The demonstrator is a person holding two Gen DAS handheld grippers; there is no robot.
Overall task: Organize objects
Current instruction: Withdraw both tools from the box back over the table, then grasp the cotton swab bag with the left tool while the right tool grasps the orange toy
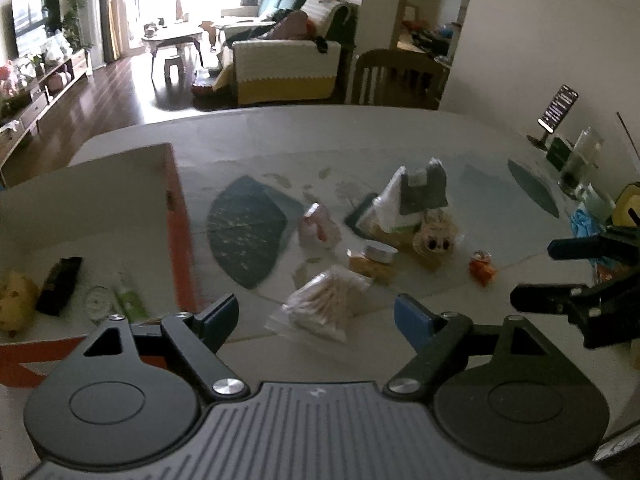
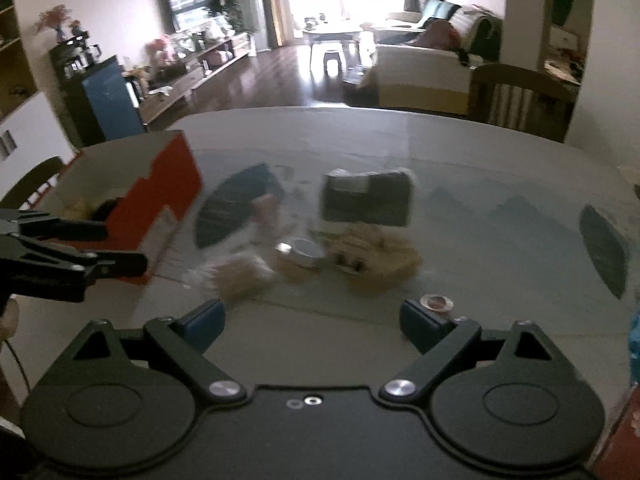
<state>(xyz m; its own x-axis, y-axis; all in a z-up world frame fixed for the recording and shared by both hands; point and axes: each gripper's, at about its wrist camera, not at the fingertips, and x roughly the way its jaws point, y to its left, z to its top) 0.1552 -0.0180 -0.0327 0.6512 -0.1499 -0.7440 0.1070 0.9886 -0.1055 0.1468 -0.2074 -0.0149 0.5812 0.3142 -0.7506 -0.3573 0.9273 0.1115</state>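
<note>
My left gripper [image 1: 316, 320] is open just above the table, and a clear bag of cotton swabs [image 1: 324, 306] lies on the table beyond the gap between its fingers. Past the bag sit a silver-lidded jar [image 1: 374, 260], a blond plush doll [image 1: 436, 236], a small red can [image 1: 482, 266], a pink packet [image 1: 320, 226] and a grey pack [image 1: 424, 190]. An orange-sided box [image 1: 182, 240] at the left holds a black packet [image 1: 60, 286] and a yellow toy [image 1: 14, 304]. My right gripper [image 2: 312, 322] is open and empty, with the can [image 2: 438, 303] by its right finger.
A phone on a stand [image 1: 558, 108], a glass [image 1: 580, 164] and a blue item [image 1: 584, 220] crowd the table's right side. A wooden chair [image 1: 396, 78] stands behind the far edge. The right gripper [image 1: 534, 272] shows at the right of the left wrist view.
</note>
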